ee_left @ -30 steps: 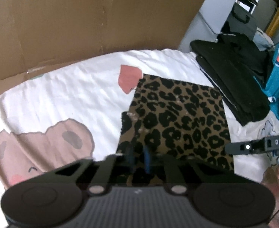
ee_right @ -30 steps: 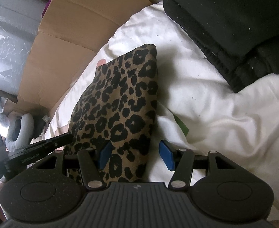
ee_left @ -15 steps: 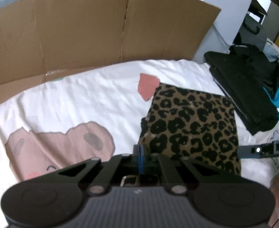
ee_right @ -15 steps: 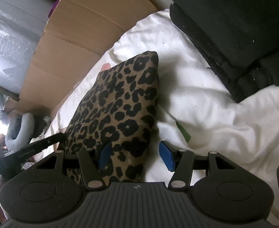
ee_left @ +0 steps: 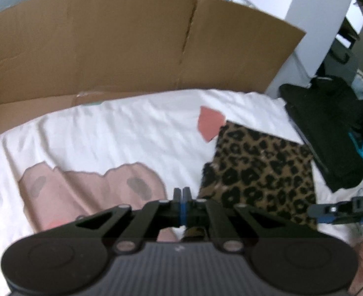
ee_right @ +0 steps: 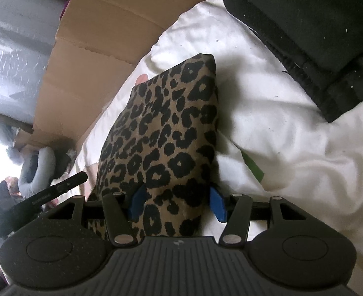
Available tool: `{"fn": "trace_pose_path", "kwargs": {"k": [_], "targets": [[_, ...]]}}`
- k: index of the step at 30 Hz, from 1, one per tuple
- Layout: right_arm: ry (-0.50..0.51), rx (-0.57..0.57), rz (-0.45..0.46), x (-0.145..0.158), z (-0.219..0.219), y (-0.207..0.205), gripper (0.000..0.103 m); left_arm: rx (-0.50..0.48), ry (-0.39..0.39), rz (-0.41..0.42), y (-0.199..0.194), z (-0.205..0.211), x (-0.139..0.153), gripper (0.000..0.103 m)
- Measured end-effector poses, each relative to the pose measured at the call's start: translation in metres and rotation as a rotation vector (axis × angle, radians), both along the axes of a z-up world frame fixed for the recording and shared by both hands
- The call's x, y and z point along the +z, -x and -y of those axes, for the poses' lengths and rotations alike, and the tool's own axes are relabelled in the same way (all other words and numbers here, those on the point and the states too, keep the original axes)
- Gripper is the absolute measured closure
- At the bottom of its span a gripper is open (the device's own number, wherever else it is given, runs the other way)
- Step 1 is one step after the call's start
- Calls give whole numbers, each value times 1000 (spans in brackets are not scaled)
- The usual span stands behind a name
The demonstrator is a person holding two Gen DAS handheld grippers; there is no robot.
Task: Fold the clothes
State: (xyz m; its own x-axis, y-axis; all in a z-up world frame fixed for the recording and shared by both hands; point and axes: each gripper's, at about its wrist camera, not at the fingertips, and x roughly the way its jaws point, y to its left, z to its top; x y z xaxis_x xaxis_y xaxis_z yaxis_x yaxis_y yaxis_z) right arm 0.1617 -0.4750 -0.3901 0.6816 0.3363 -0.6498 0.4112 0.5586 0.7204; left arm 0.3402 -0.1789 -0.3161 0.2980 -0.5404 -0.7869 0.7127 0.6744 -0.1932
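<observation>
Left wrist view: the left hand-held gripper [ee_left: 182, 193] sits low in the centre of the frame, its jaws pressed fully together with nothing between them. A second ago it stood over the near left edge of the folded leopard-print garment [ee_left: 260, 170]; it has since drawn back, and the garment now lies clear of it at centre right on the white bedsheet [ee_left: 122, 133]. A black folded stack [ee_left: 329, 128] lies at the right edge, and cardboard [ee_left: 132, 42] fills the upper frame.

Right wrist view: the right hand-held gripper [ee_right: 177, 204] stands partly open, its blue pads [ee_right: 137, 198] either side of the garment's [ee_right: 166, 133] near corner; whether they press the cloth cannot be told. Its position matches the earlier frames.

Judgement: the left release suggests this fold is done; the garment looks ready for moving to the stack.
</observation>
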Motion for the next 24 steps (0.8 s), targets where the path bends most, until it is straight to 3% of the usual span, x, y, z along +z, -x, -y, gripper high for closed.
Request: {"fn": "trace_pose_path", "kwargs": {"k": [6, 11, 15, 19, 21, 22, 24], "targets": [[-18, -9, -2, -2, 0, -1, 42, -58, -14, -24, 12, 15, -11, 96], [-11, 10, -2, -3, -2, 0, 43, -72, -29, -38, 16, 19, -20, 82], [-21, 8, -4, -4, 0, 0, 43, -86, -44, -38, 20, 22, -21, 78], [-22, 13, 1, -5, 0, 0, 43, -98, -60, -29, 24, 25, -23, 80], [-19, 14, 2, -5, 0, 0, 43, -105, -66, -19, 27, 27, -22, 88], [-18, 15, 1, -5, 0, 0, 43, -105, -74, -9, 29, 28, -21, 100], [-14, 16, 0, -5, -1, -1, 43, -112, -80, 15, 32, 29, -19, 101]]}}
